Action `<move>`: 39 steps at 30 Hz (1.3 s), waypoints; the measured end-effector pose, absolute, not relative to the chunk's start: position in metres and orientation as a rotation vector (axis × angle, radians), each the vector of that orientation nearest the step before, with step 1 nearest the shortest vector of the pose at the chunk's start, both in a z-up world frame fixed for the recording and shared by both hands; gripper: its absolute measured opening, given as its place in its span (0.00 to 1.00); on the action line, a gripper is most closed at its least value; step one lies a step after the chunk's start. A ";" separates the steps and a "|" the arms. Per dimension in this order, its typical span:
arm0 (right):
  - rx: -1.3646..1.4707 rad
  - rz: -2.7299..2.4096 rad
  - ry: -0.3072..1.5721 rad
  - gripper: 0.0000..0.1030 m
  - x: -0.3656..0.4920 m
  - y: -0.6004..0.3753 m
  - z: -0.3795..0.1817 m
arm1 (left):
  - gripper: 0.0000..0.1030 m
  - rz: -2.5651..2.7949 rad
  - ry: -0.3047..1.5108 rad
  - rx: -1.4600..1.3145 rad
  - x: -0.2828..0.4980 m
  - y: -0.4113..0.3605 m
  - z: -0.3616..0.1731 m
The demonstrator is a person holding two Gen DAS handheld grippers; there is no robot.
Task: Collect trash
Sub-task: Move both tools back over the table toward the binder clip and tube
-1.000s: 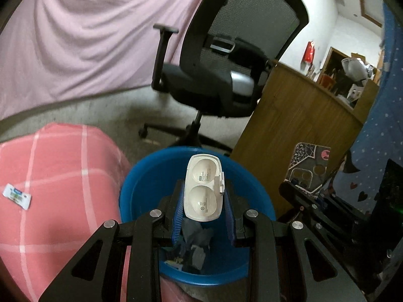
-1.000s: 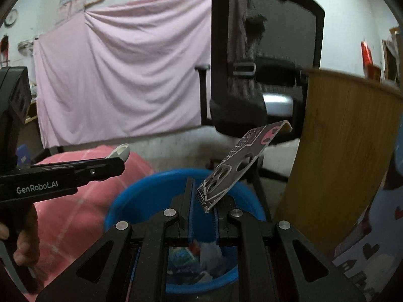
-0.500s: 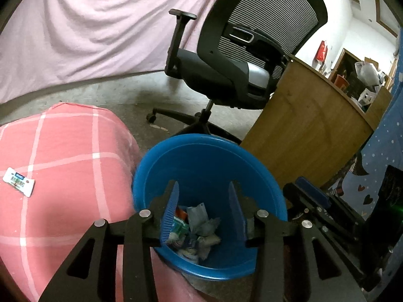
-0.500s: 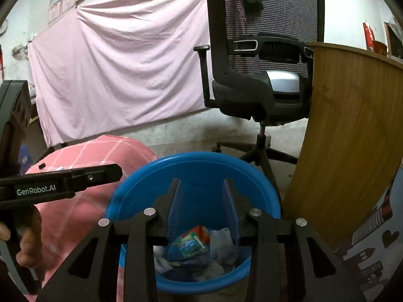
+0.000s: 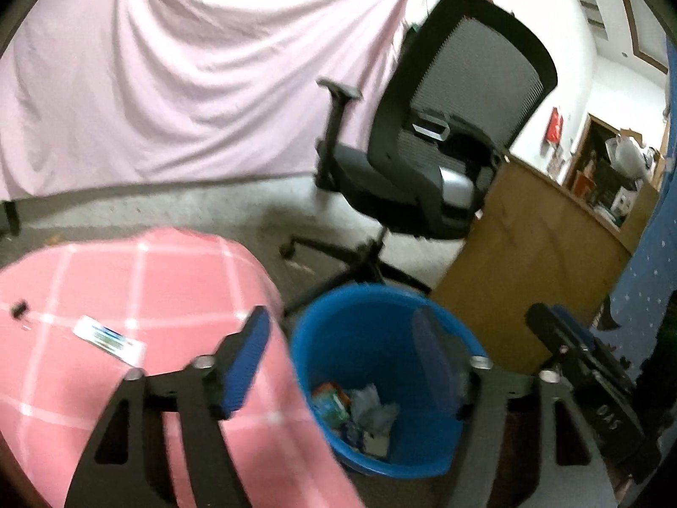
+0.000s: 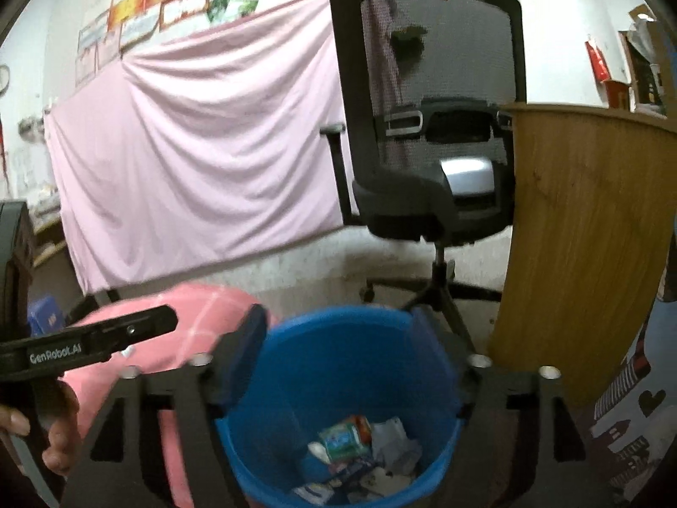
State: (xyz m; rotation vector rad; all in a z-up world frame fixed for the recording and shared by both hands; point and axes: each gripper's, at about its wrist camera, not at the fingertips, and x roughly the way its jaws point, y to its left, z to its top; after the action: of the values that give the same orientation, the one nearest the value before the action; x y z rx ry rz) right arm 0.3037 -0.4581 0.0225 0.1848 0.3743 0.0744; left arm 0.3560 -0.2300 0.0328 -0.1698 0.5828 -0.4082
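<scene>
Over the round blue plastic bin (image 6: pixel 338 385) both claws hang with their jaws spread wide and nothing between them; the right gripper (image 6: pixel 338 355) straddles the bin's mouth, while the left gripper (image 5: pixel 342 355) sits off toward the bin's left rim, half over the pink checked cushion (image 5: pixel 139 296); crumpled wrappers and small cartons (image 6: pixel 359 461) lie heaped in the bottom of the bin. On the cushion, left of the bin, a small white sachet with blue print (image 5: pixel 108 338) lies flat, apart from a tiny dark clip (image 5: pixel 17 309) farther from the bin; that sachet looks to me like the next piece to fetch. To take it well I would bring the left claw low and nearly flat to the cloth, narrow the jaws first, pinch across the short edges without snagging fabric, then carry it over the bin's middle before letting go.
</scene>
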 end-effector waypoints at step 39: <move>0.068 0.266 0.146 1.00 0.329 -0.287 0.064 | 0.98 -0.003 0.265 0.014 0.297 -0.034 0.024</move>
State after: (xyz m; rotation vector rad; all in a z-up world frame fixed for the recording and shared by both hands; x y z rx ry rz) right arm 0.3285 -0.2870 0.0636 0.0681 0.1464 0.2655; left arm 0.2974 -0.0336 0.0235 0.0136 0.2647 -0.0027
